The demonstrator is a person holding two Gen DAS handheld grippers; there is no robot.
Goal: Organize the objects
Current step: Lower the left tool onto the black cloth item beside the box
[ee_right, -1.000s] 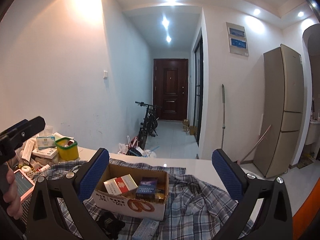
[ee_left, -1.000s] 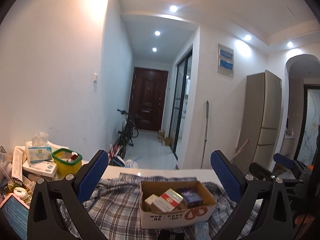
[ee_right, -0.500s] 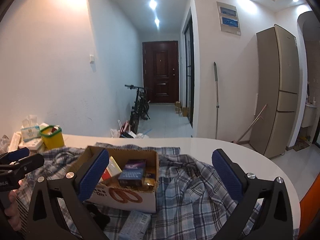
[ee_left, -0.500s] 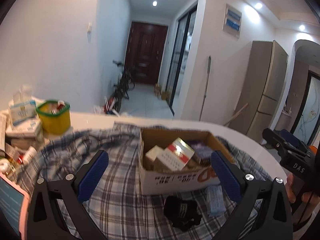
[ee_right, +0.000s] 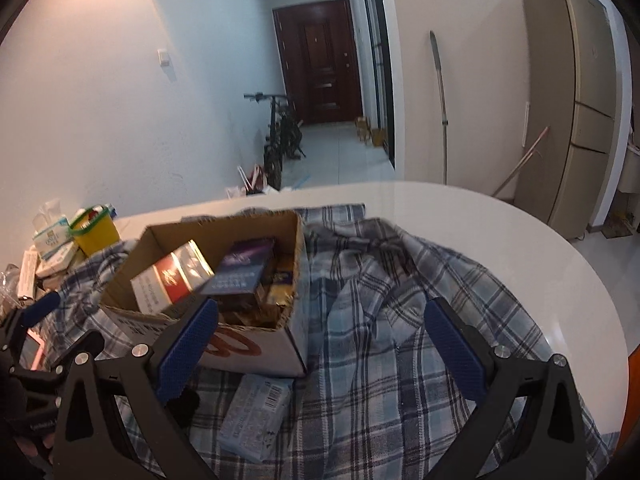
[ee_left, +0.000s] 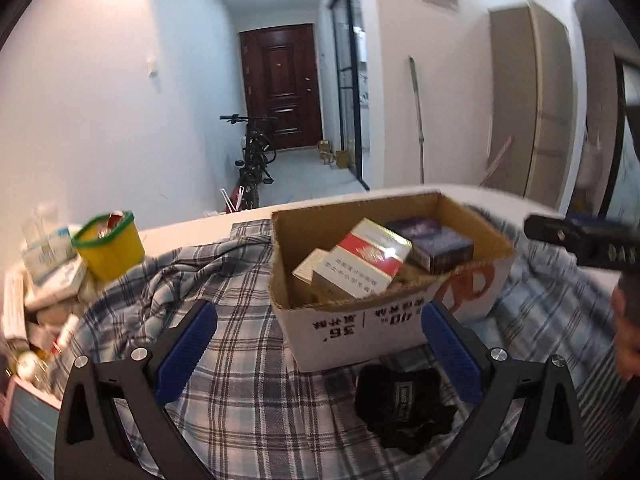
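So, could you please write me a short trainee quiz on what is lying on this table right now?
1. True or false: the cardboard box sits on the checked shirt.
2. Which lies outside the box, in front of it? A) red-and-white pack B) black bundle C) dark purple pack
3. Fill in: the yellow tub has a ____ rim.

Key:
1. True.
2. B; the pale blue packet also lies outside it.
3. Green.

Both the left gripper and right gripper are open and empty.
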